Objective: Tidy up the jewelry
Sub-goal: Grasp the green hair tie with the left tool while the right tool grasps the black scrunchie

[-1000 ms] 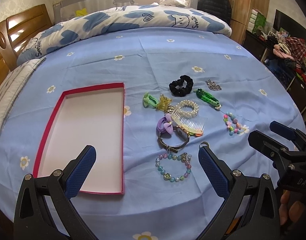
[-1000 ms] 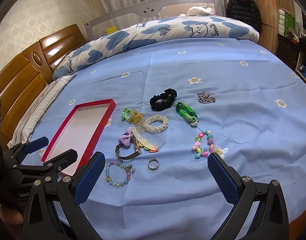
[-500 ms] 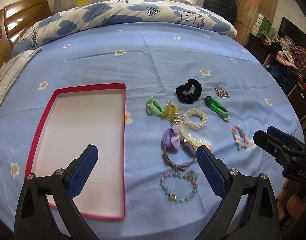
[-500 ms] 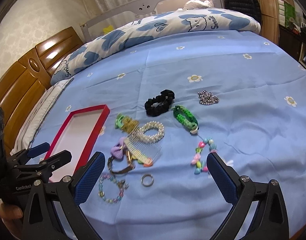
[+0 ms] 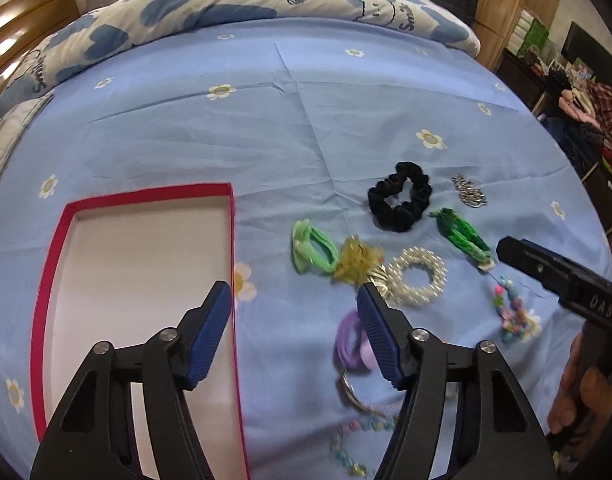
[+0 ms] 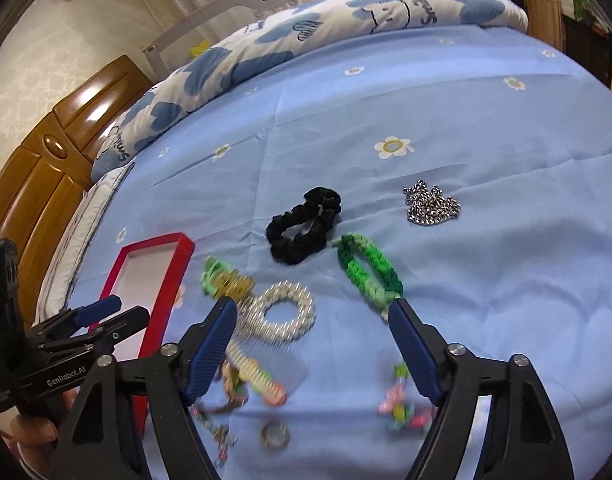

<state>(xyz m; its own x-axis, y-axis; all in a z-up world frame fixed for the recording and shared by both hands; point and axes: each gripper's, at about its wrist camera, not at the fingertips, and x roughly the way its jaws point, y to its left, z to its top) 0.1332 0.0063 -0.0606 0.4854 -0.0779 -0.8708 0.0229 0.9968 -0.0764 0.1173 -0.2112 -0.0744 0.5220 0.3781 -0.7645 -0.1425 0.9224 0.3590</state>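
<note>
A red-rimmed empty box point(image 5: 49, 264) lies on the blue bedsheet at left, also in the right wrist view point(image 6: 177, 264). Jewelry lies to its right: black scrunchie point(image 5: 400, 196) point(image 6: 301, 224), silver chain point(image 5: 470, 194) point(image 6: 430, 204), green braided bracelet point(image 5: 464, 236) point(image 6: 366, 268), pearl bracelet point(image 5: 418, 278) point(image 6: 285, 316), green hair tie point(image 5: 310, 246), yellow clip point(image 5: 356, 260), purple tie point(image 5: 350, 340), a ring point(image 6: 274, 435). My left gripper point(image 5: 291, 332) is open above the box's right edge. My right gripper point(image 6: 312, 340) is open above the pearl bracelet and comb point(image 6: 261, 364).
A folded quilt with blue hearts point(image 5: 233, 4) lies at the far end of the bed. A wooden headboard point(image 6: 37, 184) stands at left. A cluttered wardrobe area point(image 5: 566, 80) is off the bed's right side.
Both grippers have moved forward and lower toward the jewelry, so the items look larger. Both stay open and empty. Nothing on the bed has moved.
</note>
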